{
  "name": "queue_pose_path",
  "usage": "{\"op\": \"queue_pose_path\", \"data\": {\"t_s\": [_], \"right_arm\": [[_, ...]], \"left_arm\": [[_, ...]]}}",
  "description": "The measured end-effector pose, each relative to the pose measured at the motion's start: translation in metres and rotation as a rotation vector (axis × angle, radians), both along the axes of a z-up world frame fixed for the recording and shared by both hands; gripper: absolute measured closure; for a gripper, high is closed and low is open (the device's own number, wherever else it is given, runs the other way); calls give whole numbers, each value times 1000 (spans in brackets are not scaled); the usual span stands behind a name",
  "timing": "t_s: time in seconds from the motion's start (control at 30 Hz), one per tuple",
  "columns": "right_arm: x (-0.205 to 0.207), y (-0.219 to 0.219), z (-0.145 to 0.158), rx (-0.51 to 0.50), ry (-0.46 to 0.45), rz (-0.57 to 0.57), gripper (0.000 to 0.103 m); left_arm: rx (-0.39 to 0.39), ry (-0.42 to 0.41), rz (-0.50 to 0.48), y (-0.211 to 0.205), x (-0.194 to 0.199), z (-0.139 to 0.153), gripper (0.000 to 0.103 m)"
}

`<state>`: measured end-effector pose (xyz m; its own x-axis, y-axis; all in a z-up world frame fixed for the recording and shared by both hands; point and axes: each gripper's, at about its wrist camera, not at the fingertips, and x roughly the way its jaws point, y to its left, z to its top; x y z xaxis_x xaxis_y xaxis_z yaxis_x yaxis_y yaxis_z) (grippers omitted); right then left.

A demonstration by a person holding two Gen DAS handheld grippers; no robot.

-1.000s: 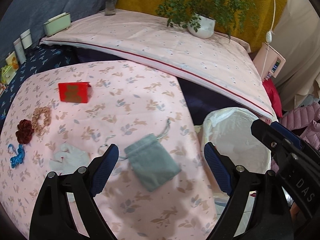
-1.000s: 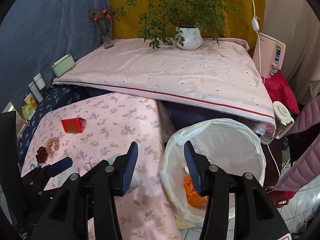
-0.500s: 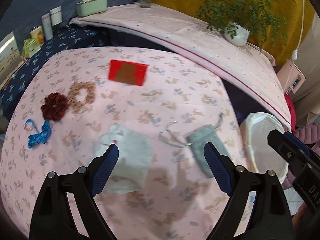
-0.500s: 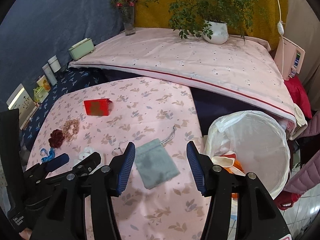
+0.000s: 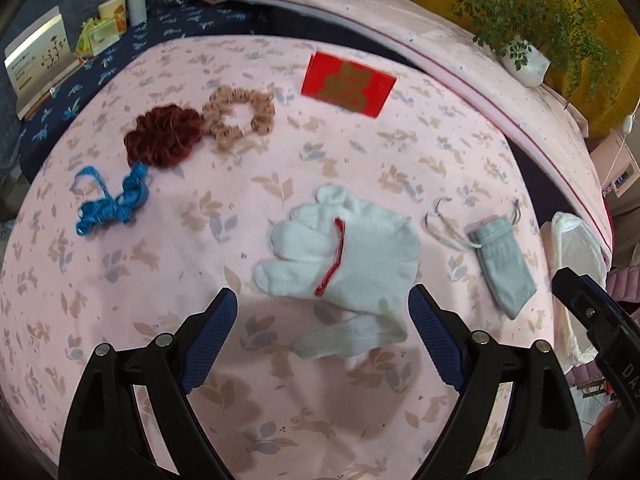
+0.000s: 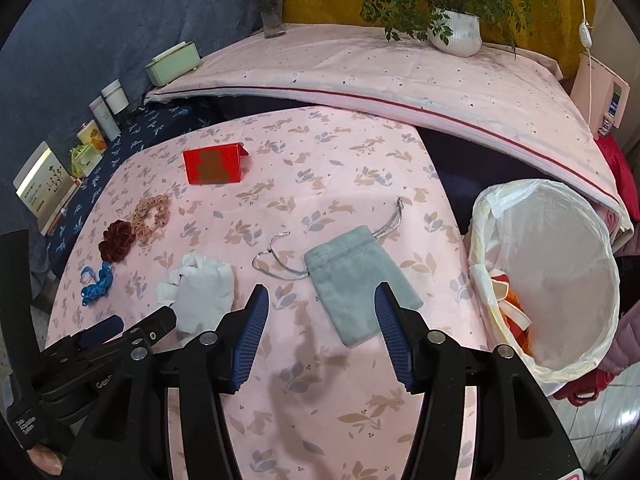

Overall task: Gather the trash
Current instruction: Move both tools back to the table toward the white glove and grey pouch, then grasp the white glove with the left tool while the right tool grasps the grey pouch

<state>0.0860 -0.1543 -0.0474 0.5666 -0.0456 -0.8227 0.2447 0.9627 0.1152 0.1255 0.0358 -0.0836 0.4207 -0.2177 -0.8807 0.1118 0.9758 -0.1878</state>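
A white glove with a red trim lies crumpled on the pink rabbit-print tablecloth. My left gripper hovers just in front of the glove, open wide, with nothing between its pads. To the right lies a grey drawstring pouch. My right gripper hangs over the pouch's near end, open, its pads clear of the cloth. A bin with a white liner stands off the table's right edge, with orange and white scraps inside.
A red card, a dark red scrunchie, a tan scrunchie and a blue ribbon lie further back and left. Boxes and jars line the left wall. A raised bench holds a potted plant.
My left gripper swung left from the grey pouch to the white glove and sank closer to the table. My right gripper moved left from the bin to over the pouch, and its jaws widened slightly.
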Motion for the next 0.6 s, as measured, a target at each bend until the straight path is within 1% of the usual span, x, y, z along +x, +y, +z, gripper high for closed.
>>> {"op": "queue_pose_path", "data": {"t_s": [0.3,0.43,0.47,0.53,0.6], "right_arm": [[11,-11,-44,8,85,-17,49],[18,-15,-61,-2,126,-15,49],[19,-16,-65,-4,134,-15,49],[20,-16,-69,-18,133,-13,49],[22,-12,-70,-47,135,0,48]], "left_arm": [[34,49,-37,-22,10,-29,20],[84,22,-53,-29,12,-33,21],[90,17,-55,-30,12,-32,23],[95,7,-65,-31,12,-31,31],[97,-1,-76,-33,12,-29,42]]}}
